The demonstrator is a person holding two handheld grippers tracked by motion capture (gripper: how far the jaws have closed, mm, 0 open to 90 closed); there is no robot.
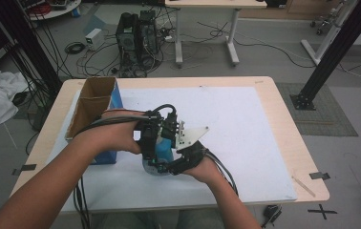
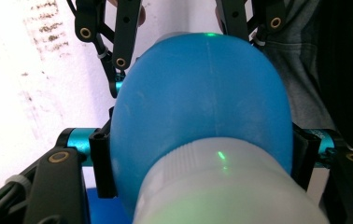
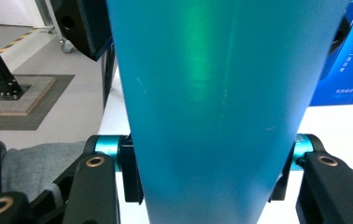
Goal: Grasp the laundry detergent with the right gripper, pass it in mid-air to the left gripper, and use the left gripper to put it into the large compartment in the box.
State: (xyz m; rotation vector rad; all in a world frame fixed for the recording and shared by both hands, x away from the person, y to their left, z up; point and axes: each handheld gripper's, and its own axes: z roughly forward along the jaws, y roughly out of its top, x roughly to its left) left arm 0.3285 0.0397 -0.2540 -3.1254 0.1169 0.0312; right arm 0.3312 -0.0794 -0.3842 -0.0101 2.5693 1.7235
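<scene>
Forearms are seen coming in from the bottom of the high view, both bent inward so that the two hands meet over the white sheet (image 1: 245, 143) near the table's middle. One blue bottle (image 1: 163, 151) is held between them, just right of the box (image 1: 92, 112).

Two grippers are counted. The right gripper (image 1: 181, 162) is held low, at the near side of the bottle, with the right hand (image 1: 205, 169) under it and the palm turned up. In the right gripper view its jaws are closed on the bottle's blue body (image 3: 221, 107), one jaw touching each side. The left gripper (image 1: 151, 138) is held from the left side by the left hand (image 1: 116, 136), whose fingers are wrapped around its body. In the left gripper view its jaws are also clamped on the bottle (image 2: 198, 107), pressed against both sides just beyond the white cap (image 2: 221, 186), which is nearest to the camera. Farther in that view, the black links of the right gripper (image 2: 179, 42) are seen at the bottle's other end.

One box is standing on the table's left part, open at the top, brown inside and blue outside. One wooden table (image 1: 283, 129) is carrying all of this. Behind it, on the floor, one computer tower (image 1: 138, 40) and many cables are seen, and one second table (image 1: 207, 28) stands farther back.
</scene>
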